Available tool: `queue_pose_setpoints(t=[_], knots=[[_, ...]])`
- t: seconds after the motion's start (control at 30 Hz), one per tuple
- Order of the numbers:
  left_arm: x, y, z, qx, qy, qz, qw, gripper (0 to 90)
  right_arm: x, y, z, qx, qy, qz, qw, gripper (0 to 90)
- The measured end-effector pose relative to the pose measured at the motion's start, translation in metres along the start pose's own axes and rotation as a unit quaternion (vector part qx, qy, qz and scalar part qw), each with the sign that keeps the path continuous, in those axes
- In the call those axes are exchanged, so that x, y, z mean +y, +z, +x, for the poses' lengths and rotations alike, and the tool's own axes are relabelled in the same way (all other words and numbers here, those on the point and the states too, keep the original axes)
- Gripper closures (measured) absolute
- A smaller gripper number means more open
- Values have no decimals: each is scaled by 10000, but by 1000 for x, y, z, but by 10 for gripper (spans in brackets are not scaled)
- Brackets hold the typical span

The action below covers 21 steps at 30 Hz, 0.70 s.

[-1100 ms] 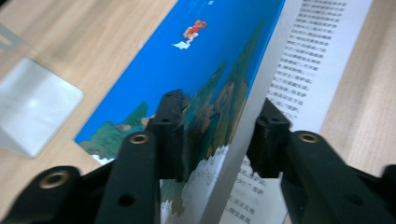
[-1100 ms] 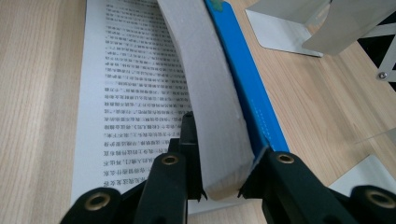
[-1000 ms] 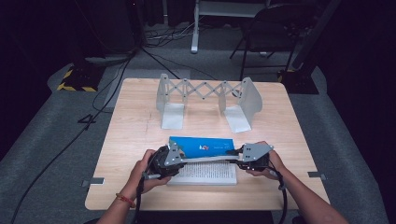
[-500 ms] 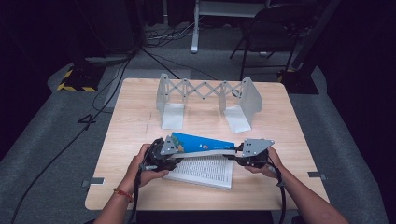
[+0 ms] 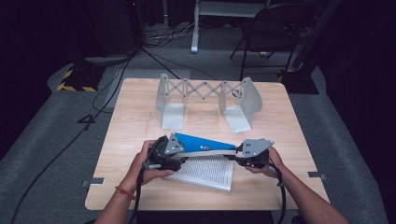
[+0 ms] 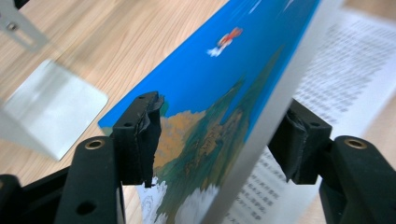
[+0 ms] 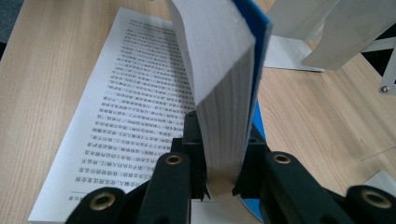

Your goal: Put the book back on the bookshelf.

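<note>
Book [image 5: 205, 144] with a blue cover lies open on the desk [image 5: 135, 121], in front of the bookend rack [image 5: 208, 91] and nearer the person. One thick block of pages with the blue cover stands lifted and tilted; the other part lies flat under it, a printed page [image 5: 208, 170] facing up.

The right gripper [image 5: 239, 156] is at the book's right end. In the right gripper view its fingers [image 7: 191, 135] are closed on the lifted block of pages [image 7: 224, 93], one finger on the paper side and one on the blue cover side, clamping it near its lower edge. The printed page [image 7: 121, 107] lies flat on the desk beside that block.

The left gripper [image 5: 180, 156] is at the book's left end. Its fingers have just been opening. In the left gripper view the blue cover [image 6: 205, 93] and the page block run between the two fingers [image 6: 137, 140], with a gap on the page side, so they stand apart around the book without pressing it. The cover carries a picture of green and ochre hills.

A hand [image 5: 147, 165] holds the left gripper, and a hand [image 5: 271, 161] holds the right one. Behind the book, one foot plate [image 6: 51, 107] of the rack rests flat on the desk.
</note>
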<state>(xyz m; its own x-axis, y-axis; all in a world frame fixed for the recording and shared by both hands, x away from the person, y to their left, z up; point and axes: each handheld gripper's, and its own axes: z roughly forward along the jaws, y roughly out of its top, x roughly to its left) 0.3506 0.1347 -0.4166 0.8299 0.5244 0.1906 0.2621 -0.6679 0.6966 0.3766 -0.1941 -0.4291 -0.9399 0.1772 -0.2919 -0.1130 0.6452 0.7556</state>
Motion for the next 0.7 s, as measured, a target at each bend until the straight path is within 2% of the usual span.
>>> queue_pose_setpoints(t=[0.03,0.07,0.1,0.2,0.3,0.4,0.47,0.6,0.63,0.7], knots=[[-1,-5,2,-27,6,-90,10000,337,0,0,0,1,6,-5,10000,780],[-3,-10,4,-236,-122,-299,9992,329,0,0,0,5,20,-8,10000,780],[-4,-14,5,-305,-162,-392,9986,330,0,0,-1,23,9,-4,10000,780],[-7,-19,6,-402,-348,-675,9963,313,0,1,0,35,15,19,10000,779],[1,-14,-6,-346,-220,-855,9955,297,1,1,-1,39,36,32,10000,779],[13,-1,-20,-253,-69,-776,9966,268,1,1,-1,51,30,51,10000,778],[19,7,-25,-297,-70,-700,9971,265,2,1,0,53,53,71,9999,777],[28,26,-35,-55,-2,-468,9989,249,4,2,0,61,44,121,9999,777],[28,29,-37,45,-22,-452,9990,263,5,3,1,66,12,143,9999,777],[30,36,-41,82,-26,-383,9992,291,6,3,2,71,-2,186,9998,776]])
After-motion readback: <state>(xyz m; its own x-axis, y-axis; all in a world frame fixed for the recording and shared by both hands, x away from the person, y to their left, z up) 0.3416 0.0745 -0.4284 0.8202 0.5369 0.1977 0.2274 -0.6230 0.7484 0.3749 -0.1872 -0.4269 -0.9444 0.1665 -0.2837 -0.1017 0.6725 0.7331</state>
